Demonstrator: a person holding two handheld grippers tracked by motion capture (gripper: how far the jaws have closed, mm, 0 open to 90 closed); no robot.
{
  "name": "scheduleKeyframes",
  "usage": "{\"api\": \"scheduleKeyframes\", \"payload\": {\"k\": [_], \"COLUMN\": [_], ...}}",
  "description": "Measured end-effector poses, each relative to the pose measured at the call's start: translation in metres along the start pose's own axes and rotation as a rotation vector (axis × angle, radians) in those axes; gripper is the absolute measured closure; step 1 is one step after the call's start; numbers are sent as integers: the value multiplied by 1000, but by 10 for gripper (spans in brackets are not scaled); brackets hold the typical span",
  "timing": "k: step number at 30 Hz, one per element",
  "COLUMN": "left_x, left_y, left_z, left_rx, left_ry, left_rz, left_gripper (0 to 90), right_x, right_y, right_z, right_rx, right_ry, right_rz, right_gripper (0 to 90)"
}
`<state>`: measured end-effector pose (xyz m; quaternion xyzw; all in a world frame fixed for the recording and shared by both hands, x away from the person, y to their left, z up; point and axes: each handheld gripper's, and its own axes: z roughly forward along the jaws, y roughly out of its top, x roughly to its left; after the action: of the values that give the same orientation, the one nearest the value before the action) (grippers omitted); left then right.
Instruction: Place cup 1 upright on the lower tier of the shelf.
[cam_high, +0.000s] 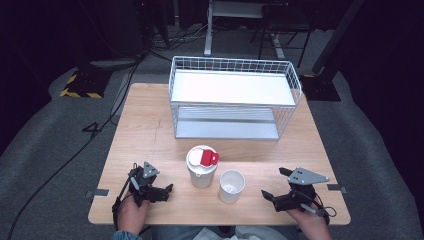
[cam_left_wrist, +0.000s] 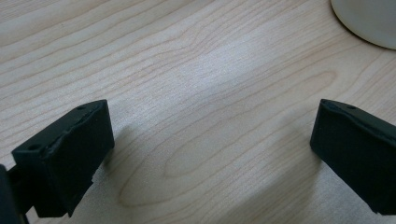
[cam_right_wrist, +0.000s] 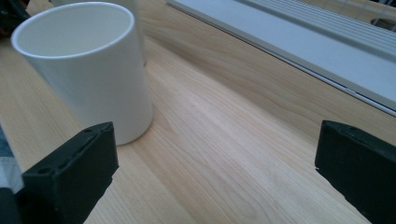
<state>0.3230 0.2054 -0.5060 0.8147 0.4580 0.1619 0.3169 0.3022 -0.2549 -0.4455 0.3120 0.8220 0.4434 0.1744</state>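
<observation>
A white tub (cam_high: 202, 172) with a white lid and a red flap stands upright at the front middle of the wooden table (cam_high: 145, 125). An open white cup (cam_high: 231, 186), nothing visible inside it, stands just to its right. My left gripper (cam_high: 156, 180) rests open on the table left of the tub, whose base edge (cam_left_wrist: 369, 21) shows in the left gripper view beyond the open left gripper (cam_left_wrist: 212, 149). My right gripper (cam_high: 274, 183) lies open to the right of the cup. In the right gripper view the cup (cam_right_wrist: 88, 65) stands left of the open right gripper (cam_right_wrist: 215, 172), apart from it.
A white wire rack (cam_high: 235, 100) with two shelves stands at the back of the table; its lower shelf (cam_right_wrist: 317, 42) runs across the far side in the right gripper view. Bare wood lies between the rack and the cups. Cables trail on the grey floor (cam_high: 55, 130) at left.
</observation>
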Motion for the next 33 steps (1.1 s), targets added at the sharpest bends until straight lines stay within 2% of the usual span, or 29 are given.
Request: {"api": "scheduleKeyframes", "payload": {"k": [6,8,9,10,14,33], "left_x": [0,0,0,0,0,0], "left_y": [0,0,0,0,0,0], "left_z": [0,0,0,0,0,0], "left_rx": [0,0,0,0,0,0], "left_ry": [0,0,0,0,0,0], "left_rz": [0,0,0,0,0,0], "left_gripper": [1,1,1,1,1,1], "right_x": [13,22,22,28,37,55], "right_y": [6,9,9,11,14,17], "right_z": [6,10,10,15,24,62], "right_rx": [1,-6,-6,3,10,37], "right_ry": [35,78,78,93,116,175], "right_rz": [-20,-16,-16,-32,-54,-90], "right_gripper": [0,0,0,0,0,0]}}
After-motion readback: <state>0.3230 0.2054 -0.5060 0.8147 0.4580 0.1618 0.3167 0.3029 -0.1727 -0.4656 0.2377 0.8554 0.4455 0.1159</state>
